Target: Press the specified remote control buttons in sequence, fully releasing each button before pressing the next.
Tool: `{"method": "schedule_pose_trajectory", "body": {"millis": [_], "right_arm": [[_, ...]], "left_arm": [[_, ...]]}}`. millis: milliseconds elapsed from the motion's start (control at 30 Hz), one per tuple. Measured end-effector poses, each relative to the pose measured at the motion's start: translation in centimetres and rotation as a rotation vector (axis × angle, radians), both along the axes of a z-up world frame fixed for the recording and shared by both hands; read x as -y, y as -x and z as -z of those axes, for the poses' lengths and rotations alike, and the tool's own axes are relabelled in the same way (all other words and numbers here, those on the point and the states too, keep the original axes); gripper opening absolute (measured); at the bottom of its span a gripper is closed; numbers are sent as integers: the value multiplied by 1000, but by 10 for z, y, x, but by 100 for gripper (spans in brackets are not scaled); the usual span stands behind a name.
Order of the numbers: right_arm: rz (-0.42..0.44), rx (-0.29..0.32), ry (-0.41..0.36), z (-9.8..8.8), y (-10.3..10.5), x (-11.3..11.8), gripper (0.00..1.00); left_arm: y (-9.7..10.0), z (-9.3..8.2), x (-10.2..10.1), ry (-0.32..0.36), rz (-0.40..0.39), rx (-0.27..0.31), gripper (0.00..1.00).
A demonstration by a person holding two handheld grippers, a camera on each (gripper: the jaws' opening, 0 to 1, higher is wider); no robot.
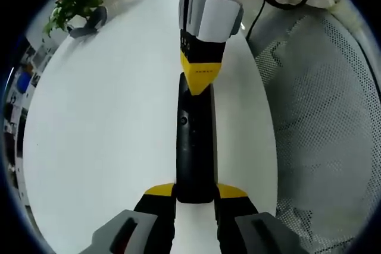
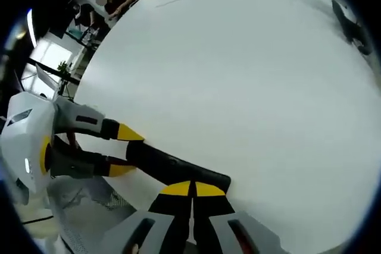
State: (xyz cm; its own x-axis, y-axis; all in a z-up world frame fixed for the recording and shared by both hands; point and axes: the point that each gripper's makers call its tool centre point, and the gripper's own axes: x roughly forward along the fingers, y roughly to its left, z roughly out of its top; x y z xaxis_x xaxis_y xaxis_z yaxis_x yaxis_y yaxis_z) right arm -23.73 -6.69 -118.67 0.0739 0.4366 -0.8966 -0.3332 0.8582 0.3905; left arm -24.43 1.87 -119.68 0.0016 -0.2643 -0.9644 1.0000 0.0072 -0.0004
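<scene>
My left hand-held gripper hugged the long black plastic remote on the round white table. My right hand-held gripper pointed down, clenched, tips touching the remote.

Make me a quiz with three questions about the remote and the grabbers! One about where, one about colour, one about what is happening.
1. Where does the remote lie?
A. on the white table
B. in a basket
C. on the floor

2. What colour are the tips of the left hand-held gripper?
A. red
B. yellow
C. green

3. What is the right hand-held gripper doing?
A. holding a cup
B. lying flat on the table
C. pointing its shut tips down at the remote's far end

Answers:
1 A, the black remote rests on the white tabletop.
2 B, yellow tips sit on each side of the remote's near end.
3 C, in the right gripper view its tips meet with no gap over the remote.
</scene>
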Motion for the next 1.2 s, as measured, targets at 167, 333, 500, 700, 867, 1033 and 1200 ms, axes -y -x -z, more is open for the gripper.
{"method": "schedule_pose_trajectory", "body": {"millis": [167, 333, 500, 700, 867, 1033, 1200], "right_arm": [[9, 0, -4, 0, -1, 1, 0], [20, -14, -21, 0, -1, 1, 0], [4, 1, -13, 1, 0, 1, 0], [13, 22, -13, 0, 0, 2, 0], [7, 7, -14, 1, 0, 1, 0], [29, 53, -36, -6, -8, 1, 0], [32, 74, -37, -7, -20, -1, 0]], "left_arm": [[0, 0, 0, -6, 11, 0, 24], [0, 0, 1, -23, 9, 2, 24], [1, 1, 1, -56, 15, 9, 24], [0, 0, -1, -43, 17, 5, 24], [1, 0, 0, -23, 11, 5, 24], [0, 0, 0, -38, 13, 2, 24], [0, 0, 0, -44, 22, 1, 24]]}}
